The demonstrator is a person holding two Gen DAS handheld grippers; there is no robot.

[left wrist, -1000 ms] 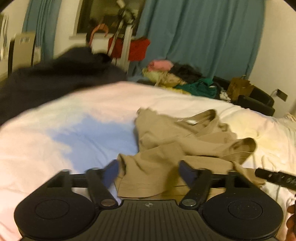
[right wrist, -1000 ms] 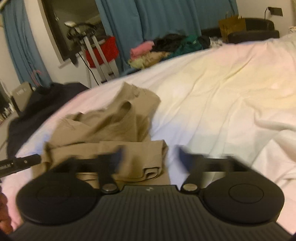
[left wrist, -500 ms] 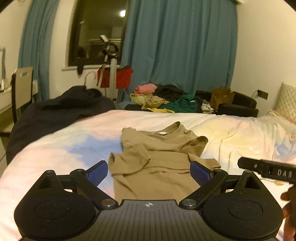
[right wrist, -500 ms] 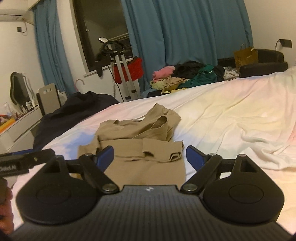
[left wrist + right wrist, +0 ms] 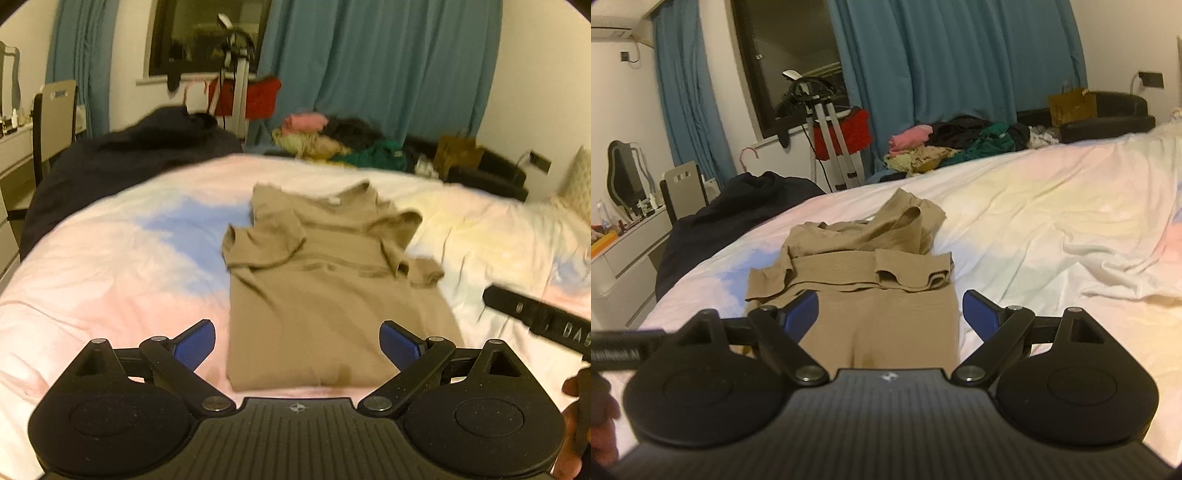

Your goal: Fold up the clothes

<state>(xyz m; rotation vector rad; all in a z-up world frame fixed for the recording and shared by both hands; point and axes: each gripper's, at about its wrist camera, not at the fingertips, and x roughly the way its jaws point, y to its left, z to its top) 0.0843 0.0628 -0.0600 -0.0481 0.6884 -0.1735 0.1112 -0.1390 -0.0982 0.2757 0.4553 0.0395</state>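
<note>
The bed fills the ground ahead of both tongs, its pale sheet creased to the right of the right tongs. On it, straight ahead of both, lies the tan T-shirt, neck end away and its near edge just in front of the fingertips. It is already narrowed: both sides are turned in over the body, the sleeves lie folded across the chest, and the lower part makes a fairly flat rectangle. The far end around the collar stays lumpy, with one sleeve opening standing up.

Beyond the shirt, past the far edge of the bed, sits a heap of mixed clothes, and to the left of the left tongs a dark garment is draped at the bed's edge.

The left tongs are spread wide and hold nothing; they hover just short of the near edge, fingers straddling its left part. The right tongs are likewise wide apart and empty, over the shirt's near right part.

My judgement is that the shirt is midway through folding, the lengthwise folds made and the crosswise one still wanting. That would call for each tongs to close on a near corner, catching all the layers, and carry the edge evenly toward the collar without disturbing the sleeves.
</note>
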